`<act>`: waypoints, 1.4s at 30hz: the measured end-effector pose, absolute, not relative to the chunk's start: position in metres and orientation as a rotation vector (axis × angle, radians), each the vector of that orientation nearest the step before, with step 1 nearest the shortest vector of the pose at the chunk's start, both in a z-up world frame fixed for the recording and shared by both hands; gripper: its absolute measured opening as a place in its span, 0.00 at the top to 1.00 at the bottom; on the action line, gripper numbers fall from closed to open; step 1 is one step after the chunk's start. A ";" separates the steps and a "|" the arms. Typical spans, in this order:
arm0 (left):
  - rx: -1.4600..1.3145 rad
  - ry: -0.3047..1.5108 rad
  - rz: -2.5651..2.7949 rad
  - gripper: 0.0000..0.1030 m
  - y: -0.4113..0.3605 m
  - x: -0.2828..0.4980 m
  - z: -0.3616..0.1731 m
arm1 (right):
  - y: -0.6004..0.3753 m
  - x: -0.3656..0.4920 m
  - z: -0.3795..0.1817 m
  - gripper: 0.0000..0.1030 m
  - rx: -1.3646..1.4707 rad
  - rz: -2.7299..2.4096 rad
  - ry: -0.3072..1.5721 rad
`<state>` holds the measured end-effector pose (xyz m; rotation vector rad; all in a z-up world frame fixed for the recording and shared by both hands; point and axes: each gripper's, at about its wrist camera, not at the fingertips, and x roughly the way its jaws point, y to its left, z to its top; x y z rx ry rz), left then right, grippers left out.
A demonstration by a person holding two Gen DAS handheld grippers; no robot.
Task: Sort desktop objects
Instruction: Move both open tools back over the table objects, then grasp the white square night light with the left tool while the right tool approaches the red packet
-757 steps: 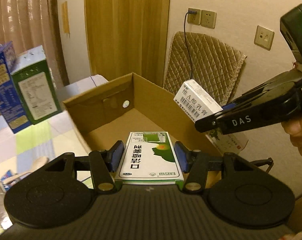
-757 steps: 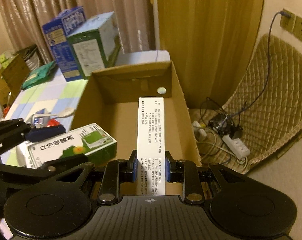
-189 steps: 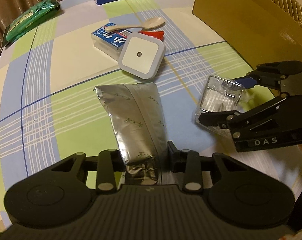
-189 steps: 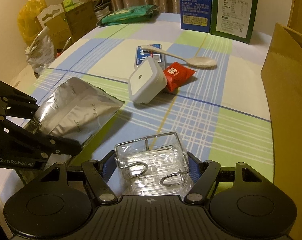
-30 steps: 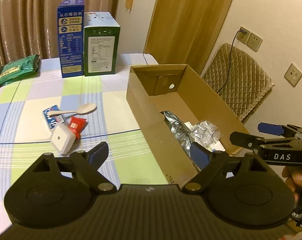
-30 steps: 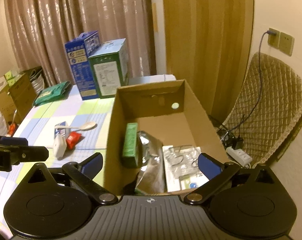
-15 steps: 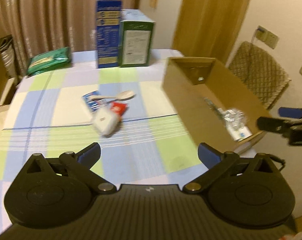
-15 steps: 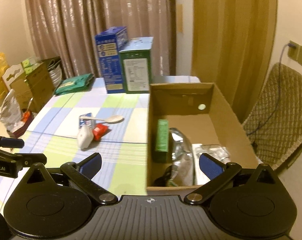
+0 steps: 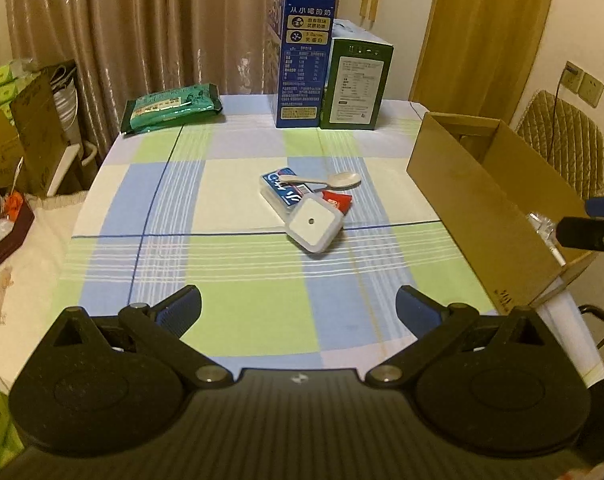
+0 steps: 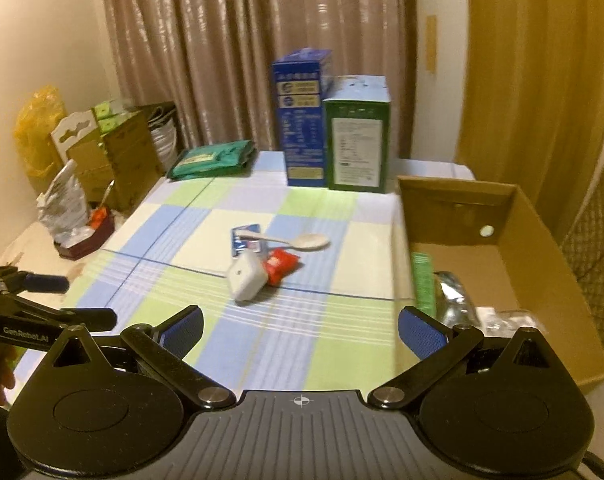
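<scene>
We see the checked tablecloth [image 9: 238, 280] bare across the lower half of the left wrist frame, from its left edge to the cardboard box [image 9: 481, 208] along the right edge. The remaining cluster sits at centre frame: a white square night light [image 9: 313, 226] leaning on a blue-and-white flat case [image 9: 280, 194], a red sachet [image 9: 337, 202] just beside it, and a plastic spoon [image 9: 321, 179] lying across the case. At upper centre a blue carton [image 9: 302, 68] and a green carton [image 9: 355, 88] stand touching; a green packet [image 9: 172, 106] lies at upper left.

Our left gripper [image 9: 298, 308] hangs above the near cloth, jaws spread wide and holding nothing. Our right gripper [image 10: 300, 330] is likewise spread wide and unloaded, level, with the box wall at lower right. Inside the box we make out a green pack [image 10: 423, 280] standing on edge, a silver pouch [image 10: 453, 296] and clear plastic [image 10: 509, 316].
</scene>
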<state>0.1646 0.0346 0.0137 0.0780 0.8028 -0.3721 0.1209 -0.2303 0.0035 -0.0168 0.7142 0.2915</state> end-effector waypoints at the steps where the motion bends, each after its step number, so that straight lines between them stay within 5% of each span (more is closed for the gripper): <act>1: 0.088 0.790 -0.380 0.01 0.036 0.165 0.012 | -0.227 0.123 0.001 0.02 -0.017 0.292 0.715; 27: 0.381 0.741 -0.746 0.02 0.006 0.266 -0.069 | -0.189 0.239 -0.092 0.04 -0.038 0.301 0.838; 32: 0.383 0.732 -0.784 0.08 -0.007 0.293 -0.081 | -0.192 0.261 -0.108 0.15 0.010 0.261 0.850; 42: 0.408 0.745 -0.860 0.26 -0.023 0.330 -0.112 | -0.202 0.279 -0.144 0.19 0.079 0.200 0.881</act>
